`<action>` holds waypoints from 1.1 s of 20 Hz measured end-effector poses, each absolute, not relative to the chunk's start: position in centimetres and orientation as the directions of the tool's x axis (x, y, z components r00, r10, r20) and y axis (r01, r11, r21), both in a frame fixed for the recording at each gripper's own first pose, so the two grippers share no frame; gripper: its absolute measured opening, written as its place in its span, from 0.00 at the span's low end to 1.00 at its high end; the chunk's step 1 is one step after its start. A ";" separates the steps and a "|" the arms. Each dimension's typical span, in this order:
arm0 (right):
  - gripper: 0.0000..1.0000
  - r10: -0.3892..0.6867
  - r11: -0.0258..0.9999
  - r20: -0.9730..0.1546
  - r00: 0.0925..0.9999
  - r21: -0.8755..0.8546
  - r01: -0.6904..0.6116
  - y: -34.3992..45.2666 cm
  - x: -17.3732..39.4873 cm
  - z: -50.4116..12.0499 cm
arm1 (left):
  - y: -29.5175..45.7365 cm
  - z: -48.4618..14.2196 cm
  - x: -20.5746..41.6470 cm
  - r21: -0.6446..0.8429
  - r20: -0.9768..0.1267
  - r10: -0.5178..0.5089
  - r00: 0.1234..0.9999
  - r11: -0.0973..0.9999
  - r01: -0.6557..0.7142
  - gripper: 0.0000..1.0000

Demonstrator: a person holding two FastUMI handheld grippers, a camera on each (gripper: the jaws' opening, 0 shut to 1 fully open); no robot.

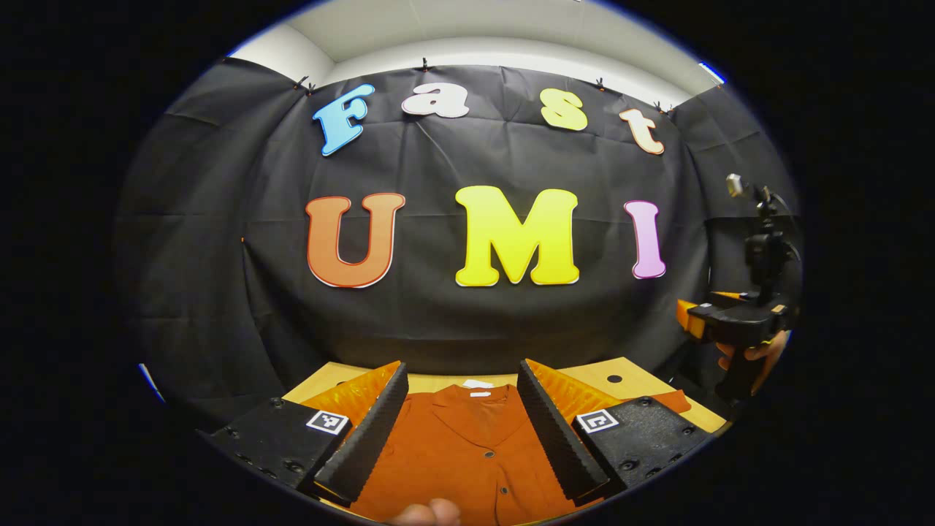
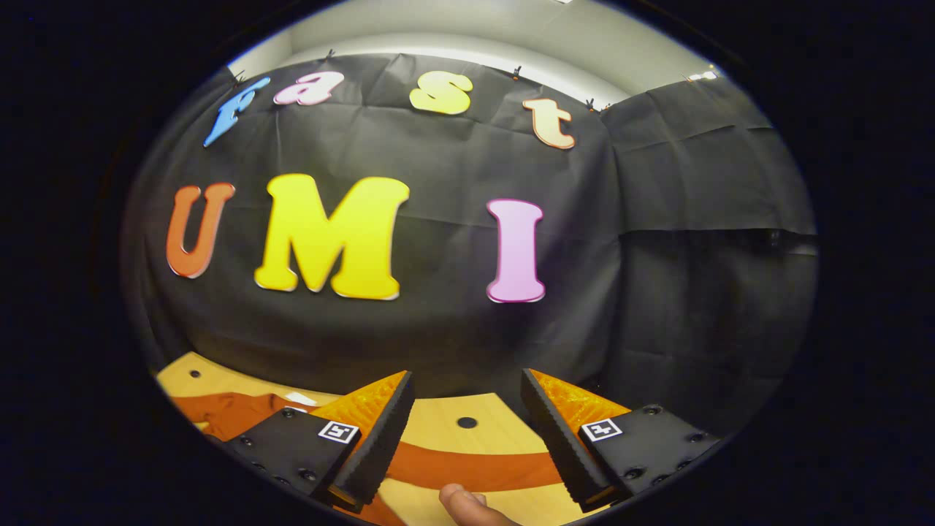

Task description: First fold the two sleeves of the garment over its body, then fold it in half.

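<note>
Both tongs stand released, jaws apart, gripping nothing. Between the fingers of the left tongs (image 1: 463, 427) lies the rust-orange garment (image 1: 467, 453), buttoned front up, collar at the far end, flat on the wooden bench (image 1: 584, 374). Between the fingers of the right tongs (image 2: 467, 438) one sleeve (image 2: 475, 469) stretches across the bench. Farther off to the right of the left tongs, a hand holds the other tongs above the bench.

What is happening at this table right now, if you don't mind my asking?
A person holds a gripper in each hand above a rust-orange buttoned garment lying flat on a wooden table. The left gripper hovers open over its collar and the right gripper open over an outstretched sleeve. No fold is made yet.
</note>
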State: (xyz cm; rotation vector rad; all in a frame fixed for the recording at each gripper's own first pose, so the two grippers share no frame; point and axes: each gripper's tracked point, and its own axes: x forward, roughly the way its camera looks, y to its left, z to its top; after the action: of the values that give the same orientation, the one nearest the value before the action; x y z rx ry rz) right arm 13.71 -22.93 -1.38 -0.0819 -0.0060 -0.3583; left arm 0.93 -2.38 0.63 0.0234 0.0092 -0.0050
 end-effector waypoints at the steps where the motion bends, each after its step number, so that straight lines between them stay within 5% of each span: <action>1: 0.94 -0.372 0.925 -0.018 0.928 -0.093 0.369 -25.3 15.1 -2.8 | -2.7 0.5 1.0 0.020 -0.012 -0.007 1.000 1.000 0.007 0.97; 5: 0.95 -0.397 0.915 -0.315 0.862 -0.062 0.399 -33.2 19.3 -13.0 | -3.9 0.1 1.3 0.043 -0.040 0.011 0.999 0.999 -0.009 0.97; 9: 0.94 -0.474 0.859 -0.529 0.704 -0.101 0.502 -40.8 21.6 -23.7 | -4.5 0.2 1.6 0.041 -0.039 0.054 0.998 0.998 -0.052 0.97; 12: 0.95 -0.396 0.861 -0.686 0.610 -0.047 0.506 -42.1 21.8 -28.9 | -4.4 -0.4 1.5 0.072 -0.069 0.100 0.993 0.993 -0.095 0.97; 22: 0.94 -0.200 0.906 -0.926 0.320 -0.050 0.421 -41.3 20.6 -36.2 | -3.3 -0.3 3.1 0.100 -0.090 0.200 0.976 0.977 -0.191 0.98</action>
State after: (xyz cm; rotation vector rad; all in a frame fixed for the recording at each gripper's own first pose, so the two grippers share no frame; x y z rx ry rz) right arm 20.60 -41.34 -36.19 0.2150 1.1779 -0.4119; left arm 3.06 -3.30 -0.31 0.0913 0.0995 0.1971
